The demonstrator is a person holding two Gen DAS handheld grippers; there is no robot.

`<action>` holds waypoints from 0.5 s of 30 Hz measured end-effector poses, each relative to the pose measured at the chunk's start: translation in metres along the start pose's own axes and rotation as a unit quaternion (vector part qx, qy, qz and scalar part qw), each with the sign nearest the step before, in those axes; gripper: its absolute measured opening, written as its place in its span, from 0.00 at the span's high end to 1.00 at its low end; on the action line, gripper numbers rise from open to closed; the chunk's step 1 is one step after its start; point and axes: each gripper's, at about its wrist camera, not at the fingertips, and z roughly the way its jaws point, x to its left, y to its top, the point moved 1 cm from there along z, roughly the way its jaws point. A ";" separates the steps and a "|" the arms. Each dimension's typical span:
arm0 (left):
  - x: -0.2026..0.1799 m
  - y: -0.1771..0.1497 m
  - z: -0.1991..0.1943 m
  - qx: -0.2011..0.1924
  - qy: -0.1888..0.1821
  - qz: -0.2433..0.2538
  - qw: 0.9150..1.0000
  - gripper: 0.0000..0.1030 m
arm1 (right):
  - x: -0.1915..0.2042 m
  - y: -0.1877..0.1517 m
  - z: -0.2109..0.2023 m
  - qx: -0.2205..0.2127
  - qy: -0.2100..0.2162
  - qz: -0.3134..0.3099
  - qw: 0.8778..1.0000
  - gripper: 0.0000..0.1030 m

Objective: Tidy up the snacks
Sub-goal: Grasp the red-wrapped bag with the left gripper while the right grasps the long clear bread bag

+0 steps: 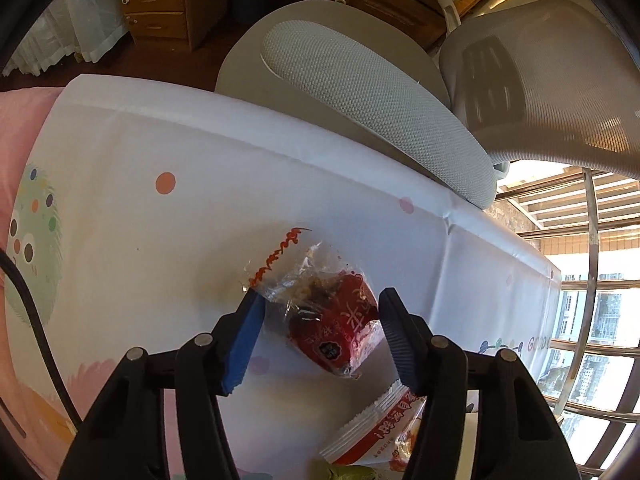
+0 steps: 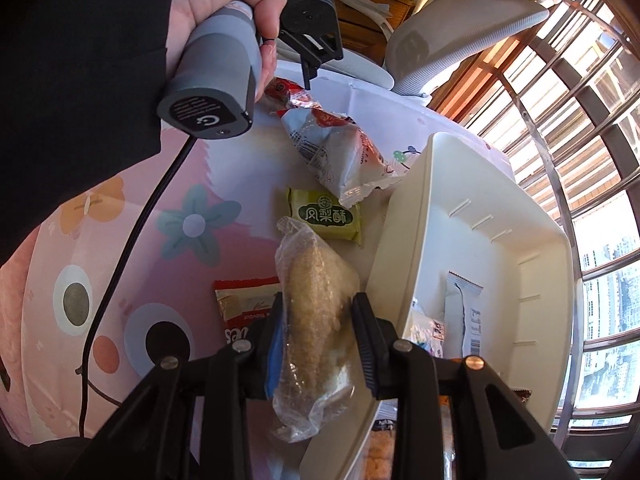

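Between ribbed claw pads (image 2: 362,354), crinkly clear-wrapped snack (image 2: 316,320)

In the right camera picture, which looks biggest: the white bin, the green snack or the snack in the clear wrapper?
1. white bin
2. clear-wrapped snack, though it is closest to the camera
3. green snack

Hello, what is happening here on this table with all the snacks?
A person is sorting wrapped snacks with a hand-held gripper in each hand. The right gripper is shut on a clear-wrapped beige rice cake, held beside the white plastic bin, which already contains some packets. The left gripper hangs open around a red and clear snack packet lying on the patterned tablecloth; its pads do not clearly press it. A green pineapple cake packet and other packets lie on the cloth.
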 end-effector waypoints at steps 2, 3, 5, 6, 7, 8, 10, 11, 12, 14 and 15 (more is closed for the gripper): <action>0.000 -0.001 0.000 0.002 -0.003 -0.001 1.000 0.56 | -0.002 0.000 -0.001 0.000 0.003 0.005 1.000 0.69; 0.000 -0.002 0.000 0.005 -0.011 -0.004 1.000 0.56 | -0.003 0.000 -0.002 0.001 0.005 0.007 1.000 0.69; -0.002 -0.002 0.001 0.003 -0.015 -0.007 1.000 0.57 | -0.005 0.000 -0.002 0.000 0.008 0.009 1.000 0.69; -0.001 -0.003 0.000 0.000 -0.018 -0.009 1.000 0.58 | -0.006 0.000 -0.003 0.000 0.010 0.011 1.000 0.69; -0.001 -0.003 0.000 -0.001 -0.018 -0.009 1.000 0.59 | -0.006 0.000 -0.004 0.000 0.010 0.013 1.000 0.69; -0.001 -0.003 0.000 -0.003 -0.018 -0.007 1.000 0.59 | -0.007 0.000 -0.004 0.000 0.010 0.016 1.000 0.69; 0.001 -0.004 -0.003 -0.004 -0.017 -0.003 1.000 0.61 | -0.008 -0.001 -0.006 0.002 0.014 0.020 1.000 0.69; 0.001 -0.004 -0.005 -0.005 -0.018 0.000 1.000 0.61 | -0.008 -0.001 -0.007 0.003 0.015 0.022 1.000 0.69; 0.001 -0.004 -0.005 -0.006 -0.018 0.002 1.000 0.61 | -0.008 -0.001 -0.009 0.002 0.015 0.023 1.000 0.69; 0.002 -0.006 -0.008 -0.010 -0.019 0.003 1.000 0.62 | -0.007 -0.003 -0.012 0.001 0.014 0.024 1.000 0.69; 0.003 -0.008 -0.009 -0.010 -0.017 0.005 1.000 0.62 | -0.006 -0.004 -0.013 0.002 0.014 0.025 1.000 0.69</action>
